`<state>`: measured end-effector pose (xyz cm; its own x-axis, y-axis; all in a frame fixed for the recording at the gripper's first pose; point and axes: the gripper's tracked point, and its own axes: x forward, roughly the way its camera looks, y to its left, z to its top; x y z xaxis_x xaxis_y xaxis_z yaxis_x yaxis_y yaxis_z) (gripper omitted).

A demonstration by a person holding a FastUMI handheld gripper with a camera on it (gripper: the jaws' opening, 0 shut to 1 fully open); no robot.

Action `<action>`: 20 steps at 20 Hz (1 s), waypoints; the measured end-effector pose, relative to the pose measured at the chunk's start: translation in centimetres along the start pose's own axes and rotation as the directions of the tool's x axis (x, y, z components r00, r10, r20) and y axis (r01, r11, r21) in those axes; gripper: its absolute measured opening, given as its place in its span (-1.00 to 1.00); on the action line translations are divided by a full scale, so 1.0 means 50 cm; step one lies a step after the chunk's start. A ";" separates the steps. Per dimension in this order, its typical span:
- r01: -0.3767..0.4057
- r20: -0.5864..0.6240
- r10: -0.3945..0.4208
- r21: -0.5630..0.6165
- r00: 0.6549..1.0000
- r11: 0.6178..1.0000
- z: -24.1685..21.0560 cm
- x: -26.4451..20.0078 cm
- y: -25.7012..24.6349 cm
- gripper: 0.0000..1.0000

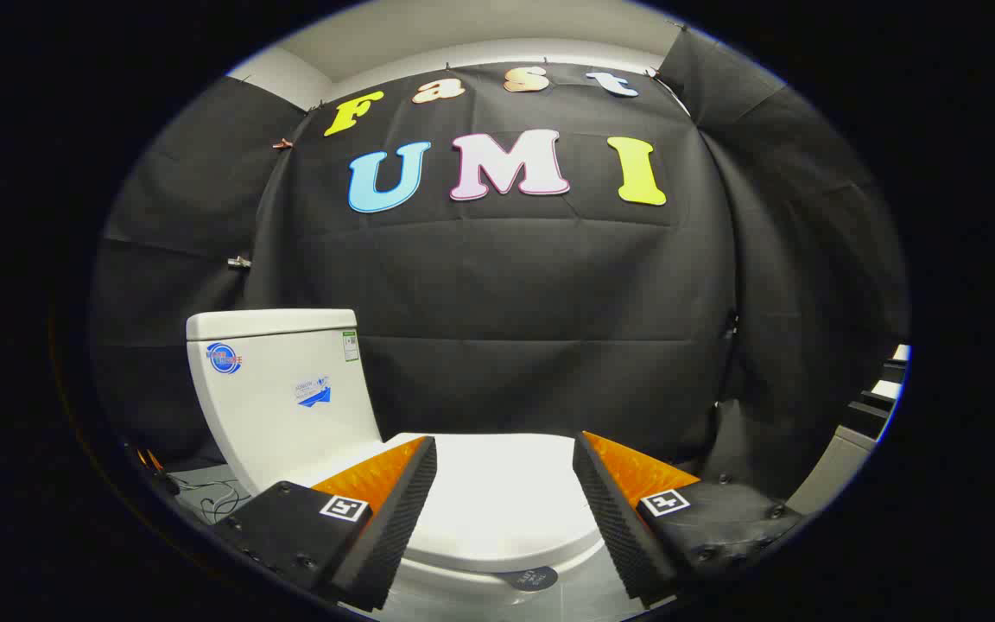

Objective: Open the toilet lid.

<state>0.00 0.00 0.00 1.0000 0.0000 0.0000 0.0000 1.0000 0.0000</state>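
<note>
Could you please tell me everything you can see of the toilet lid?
The toilet lid is white, smooth and glossy, plastic by the look of it, and lies closed and flat on the bowl, in front of the tank. It sits between and beyond the open gripper, whose fingers do not appear to touch it.

the closed toilet lid point(497, 501) lies between the spread fingers point(394, 510) of the gripper point(504, 453), with the tank point(282, 389) behind its left edge.
</note>
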 end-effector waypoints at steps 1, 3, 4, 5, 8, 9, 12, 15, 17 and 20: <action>-0.001 0.000 0.001 0.000 1.000 1.000 0.000 0.000 0.000 0.97; 0.000 -0.003 0.000 -0.006 1.000 1.000 -0.003 0.001 0.000 0.97; -0.001 -0.005 0.001 -0.007 1.000 1.000 -0.004 0.000 0.000 0.97; 0.000 -0.007 0.000 -0.005 1.000 1.000 -0.005 0.000 0.000 0.97; 0.000 -0.004 -0.001 -0.005 1.000 1.000 -0.004 0.000 0.000 0.97; 0.002 -0.003 -0.002 -0.006 1.000 1.000 -0.003 -0.001 0.000 0.97; 0.004 -0.004 -0.004 -0.001 1.000 1.000 -0.005 0.000 -0.002 0.97; 0.008 0.000 -0.008 -0.006 1.000 1.000 -0.003 0.000 -0.002 0.97; 0.009 0.000 -0.009 -0.007 1.000 1.000 -0.002 0.000 -0.004 0.97; 0.010 -0.008 -0.010 -0.010 1.000 1.000 -0.010 0.001 -0.005 0.97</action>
<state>0.06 -0.27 -0.50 0.9999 -0.0099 -0.0083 0.0099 0.9999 -0.0098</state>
